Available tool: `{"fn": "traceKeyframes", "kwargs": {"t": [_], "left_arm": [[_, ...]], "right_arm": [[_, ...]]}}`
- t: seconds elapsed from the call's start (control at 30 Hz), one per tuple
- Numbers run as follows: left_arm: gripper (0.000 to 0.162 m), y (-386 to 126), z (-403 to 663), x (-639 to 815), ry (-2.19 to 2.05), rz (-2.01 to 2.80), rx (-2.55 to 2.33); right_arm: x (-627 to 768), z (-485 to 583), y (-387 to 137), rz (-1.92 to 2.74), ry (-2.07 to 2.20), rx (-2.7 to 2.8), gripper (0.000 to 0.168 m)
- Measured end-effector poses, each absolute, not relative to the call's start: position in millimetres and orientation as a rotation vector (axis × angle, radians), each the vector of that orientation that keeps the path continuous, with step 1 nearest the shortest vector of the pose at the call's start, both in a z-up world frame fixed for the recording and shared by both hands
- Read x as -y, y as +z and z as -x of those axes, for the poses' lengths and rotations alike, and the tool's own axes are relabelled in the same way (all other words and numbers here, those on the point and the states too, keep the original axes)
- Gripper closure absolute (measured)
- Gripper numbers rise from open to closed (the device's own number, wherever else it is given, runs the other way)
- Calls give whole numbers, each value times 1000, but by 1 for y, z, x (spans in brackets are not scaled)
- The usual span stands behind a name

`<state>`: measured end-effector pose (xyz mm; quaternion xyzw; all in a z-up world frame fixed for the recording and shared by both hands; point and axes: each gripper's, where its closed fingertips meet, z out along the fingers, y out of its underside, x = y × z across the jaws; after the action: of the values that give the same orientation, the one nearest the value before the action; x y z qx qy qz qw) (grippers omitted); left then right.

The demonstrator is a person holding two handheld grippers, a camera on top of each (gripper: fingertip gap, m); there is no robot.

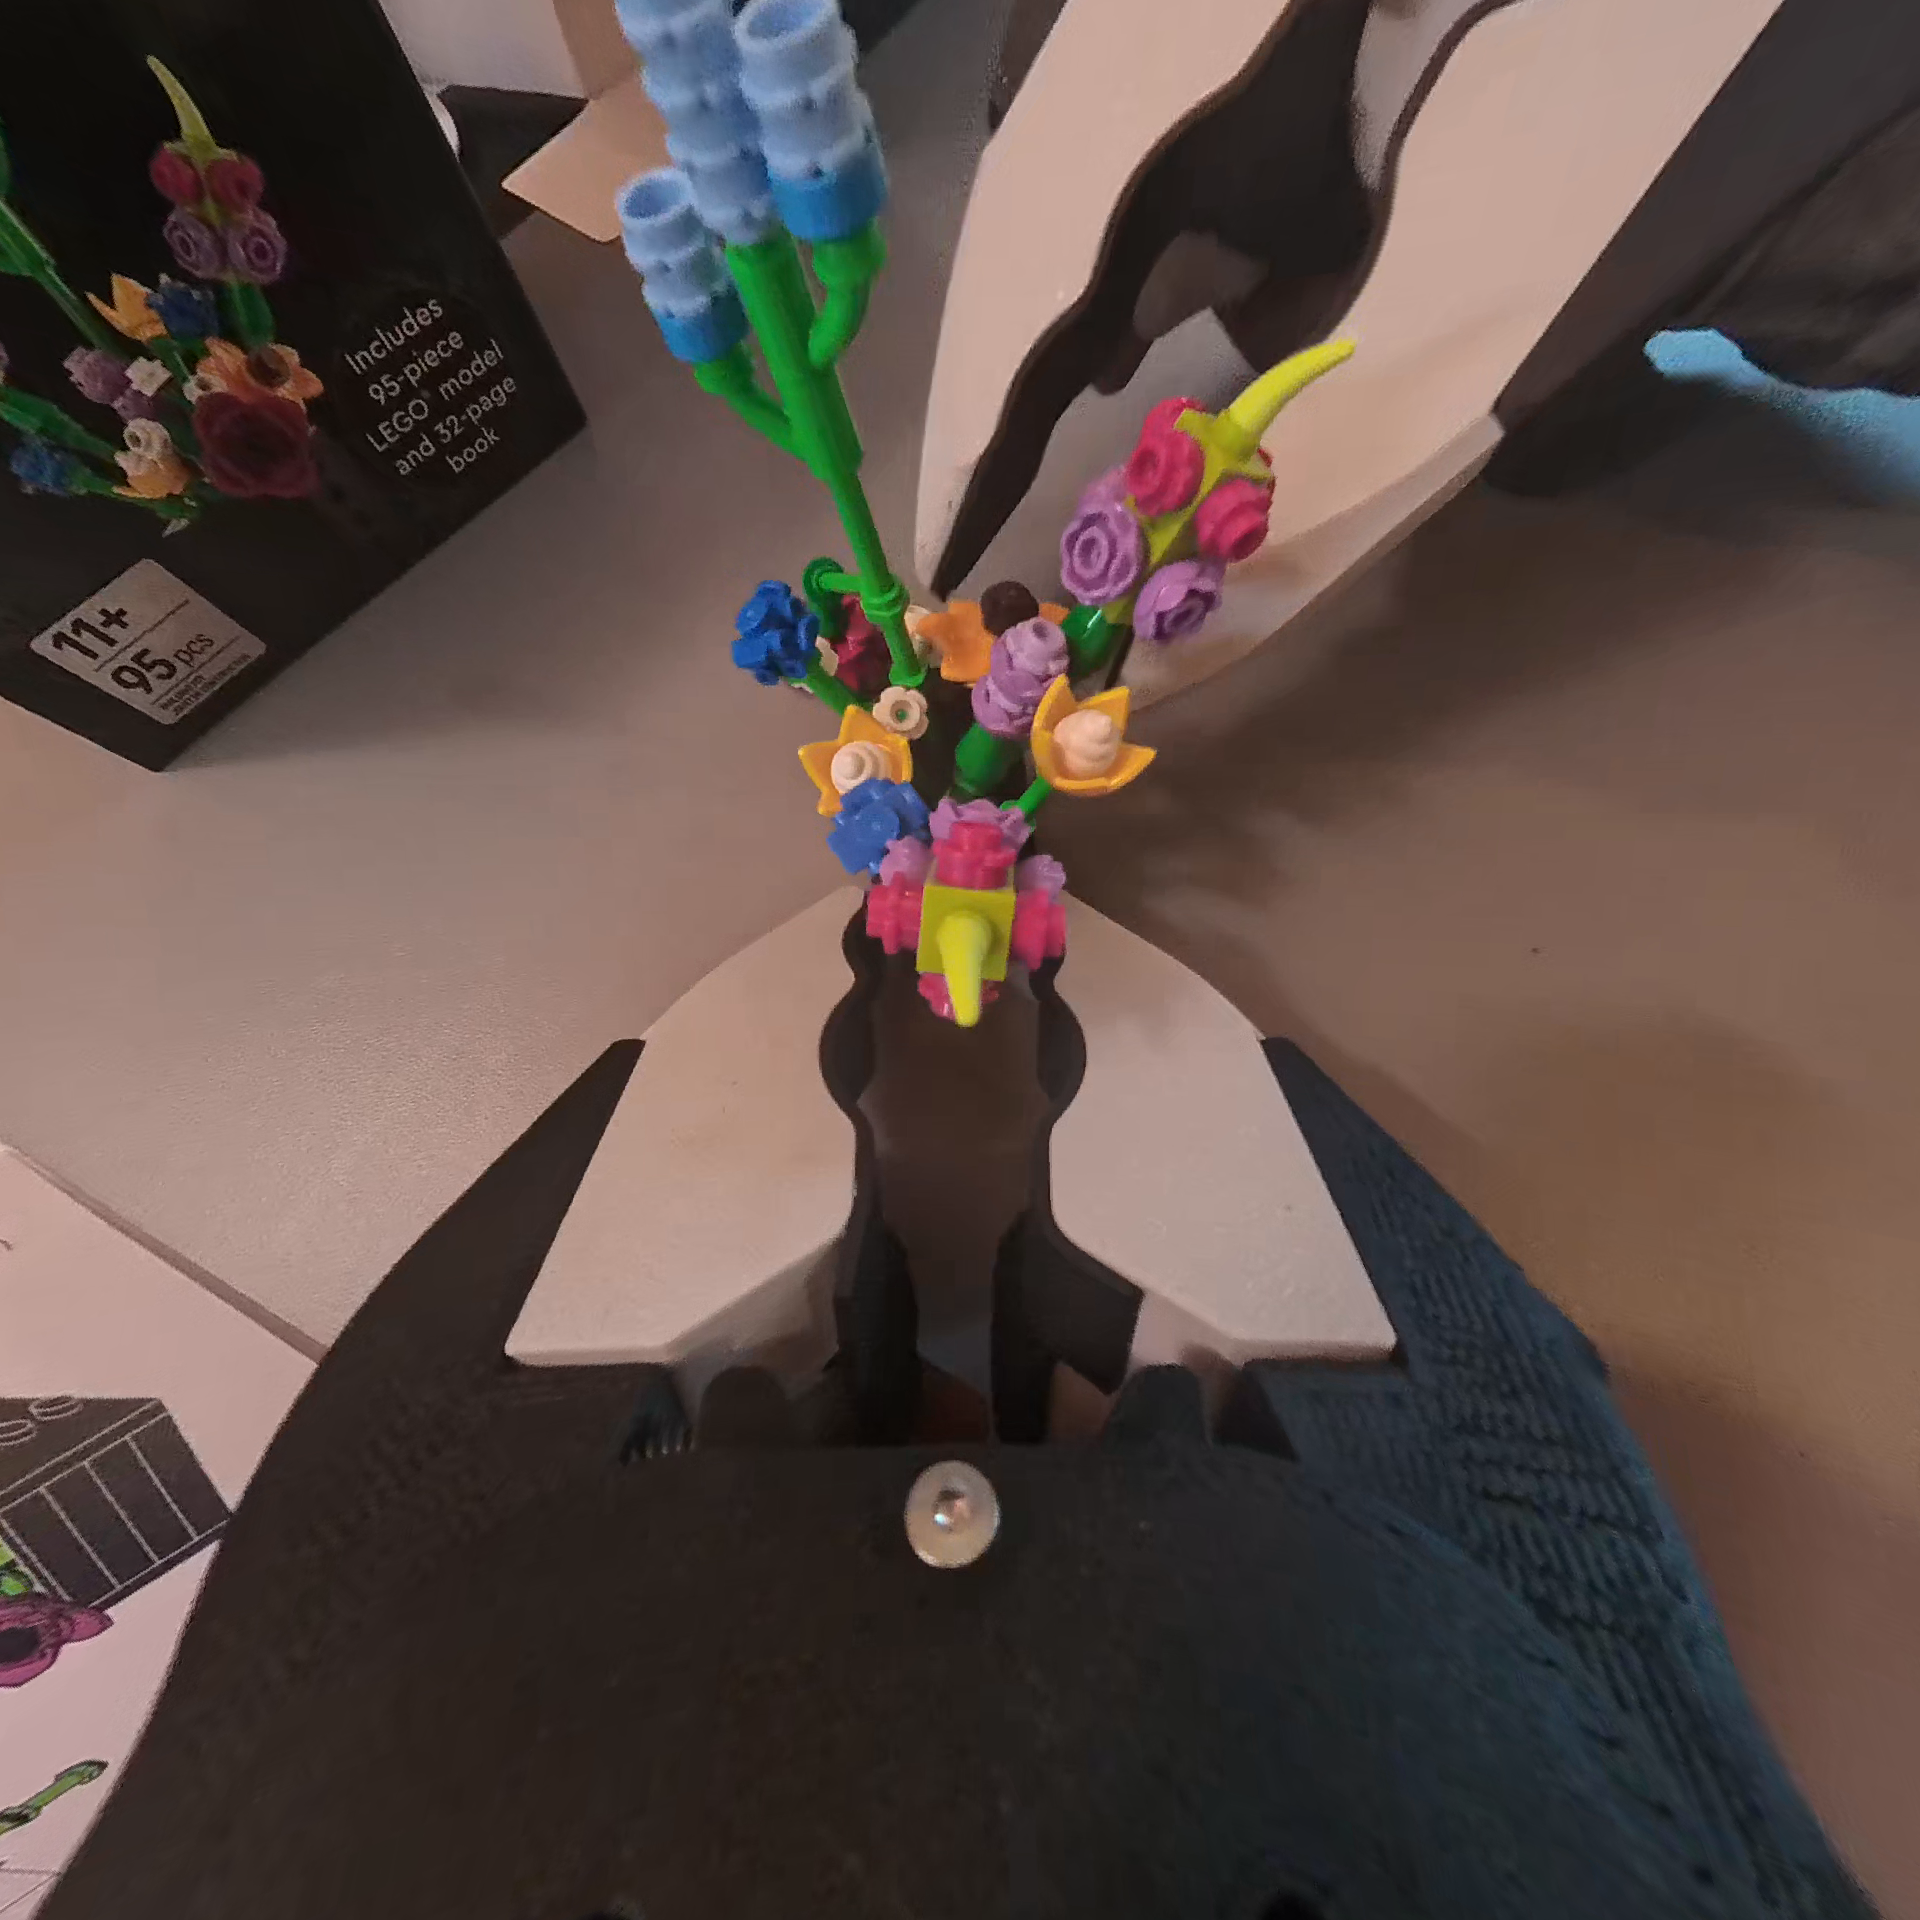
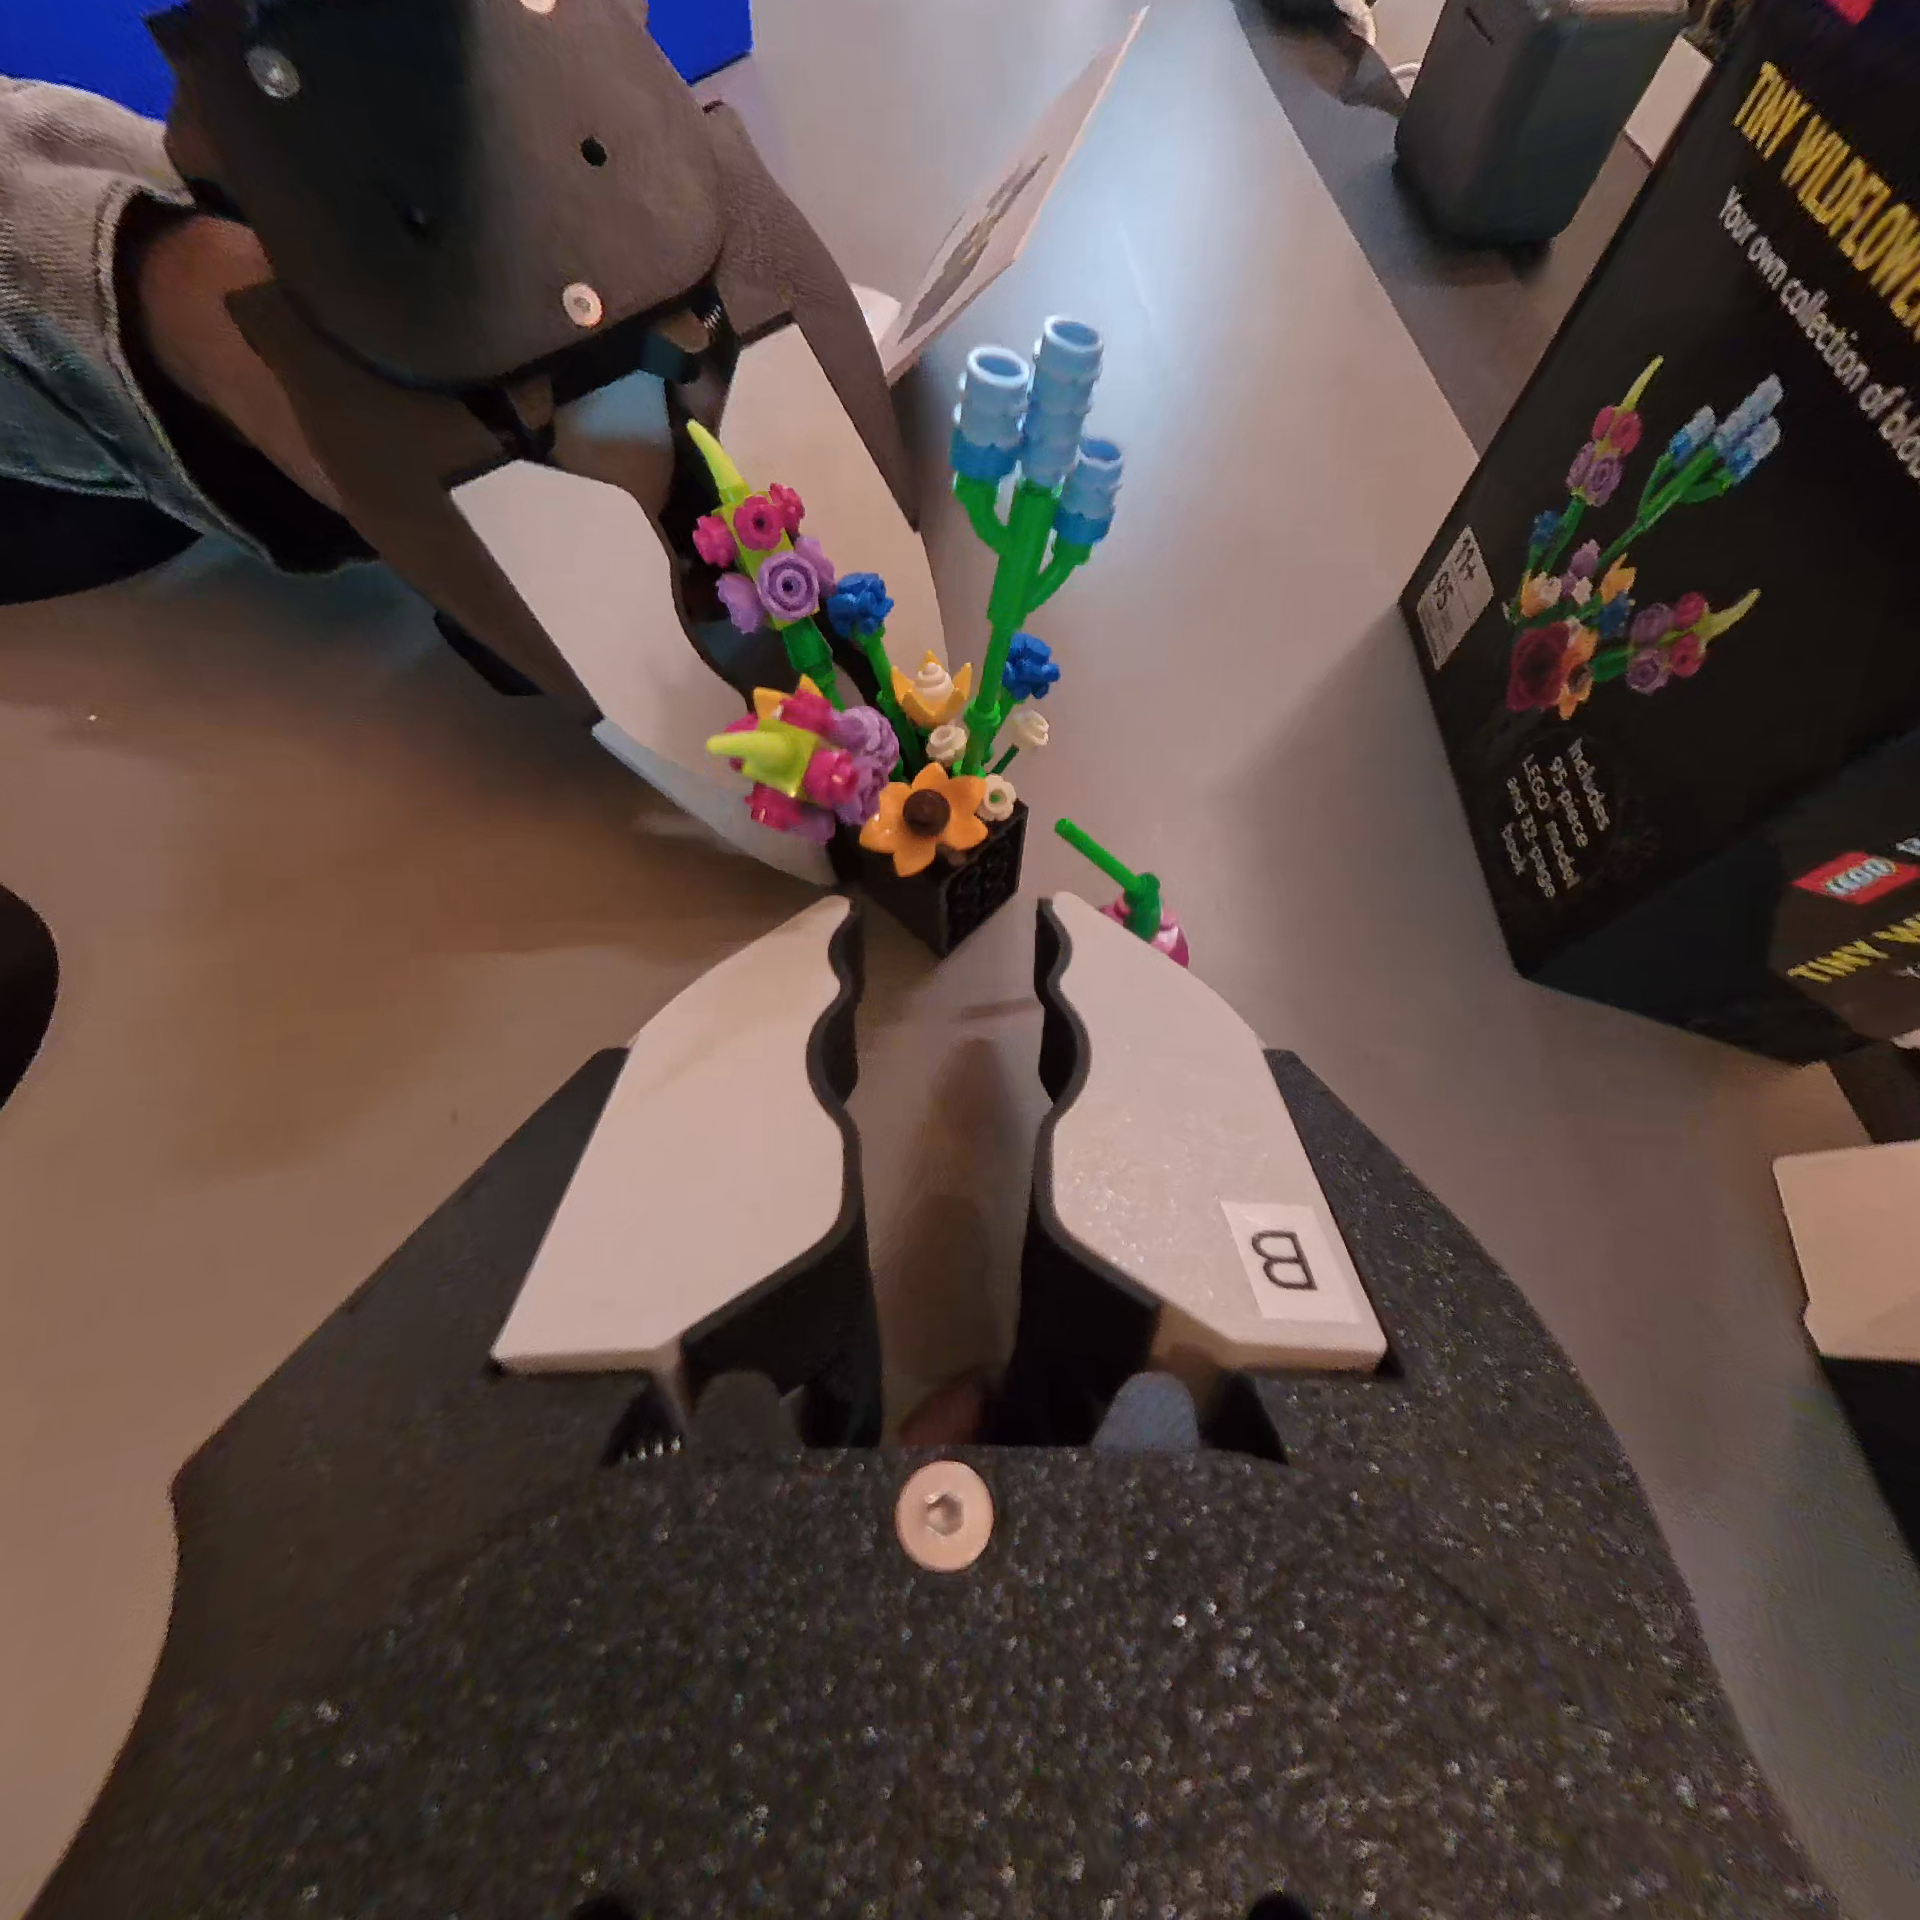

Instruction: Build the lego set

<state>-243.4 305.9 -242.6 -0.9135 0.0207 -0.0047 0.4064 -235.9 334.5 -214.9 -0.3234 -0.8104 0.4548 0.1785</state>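
Observation:
The lego bouquet (image 1: 961,748) stands on the table in a black brick base (image 2: 956,883), with blue, purple, pink and orange flowers (image 2: 925,810). My left gripper (image 1: 961,909) has its jaws around the bouquet's lower part, and a pink and lime flower spike (image 1: 966,935) shows between the tips. Its near finger (image 2: 582,603) reaches the base. My right gripper (image 2: 945,914) is part open and empty, with its tips either side of the base's near corner. A loose pink flower on a green stem (image 2: 1101,860) lies just right of it.
The black set box (image 1: 260,416) stands left of the bouquet in the left wrist view and on the right in the right wrist view (image 2: 1662,571). The instruction booklet (image 1: 83,1455) lies near my left gripper. A person's sleeve (image 2: 62,312) is at the far left. About 4 centimetres separates my left fingertips from my right.

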Motion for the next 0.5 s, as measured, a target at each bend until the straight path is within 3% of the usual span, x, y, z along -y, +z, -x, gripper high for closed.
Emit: {"fn": "traceKeyframes", "kwargs": {"t": [0.5], "left_arm": [[135, -243, 243, -306, -44, 2307, -41]], "right_arm": [[-359, 260, -228, 820, 1202, 2379, 135]]}}
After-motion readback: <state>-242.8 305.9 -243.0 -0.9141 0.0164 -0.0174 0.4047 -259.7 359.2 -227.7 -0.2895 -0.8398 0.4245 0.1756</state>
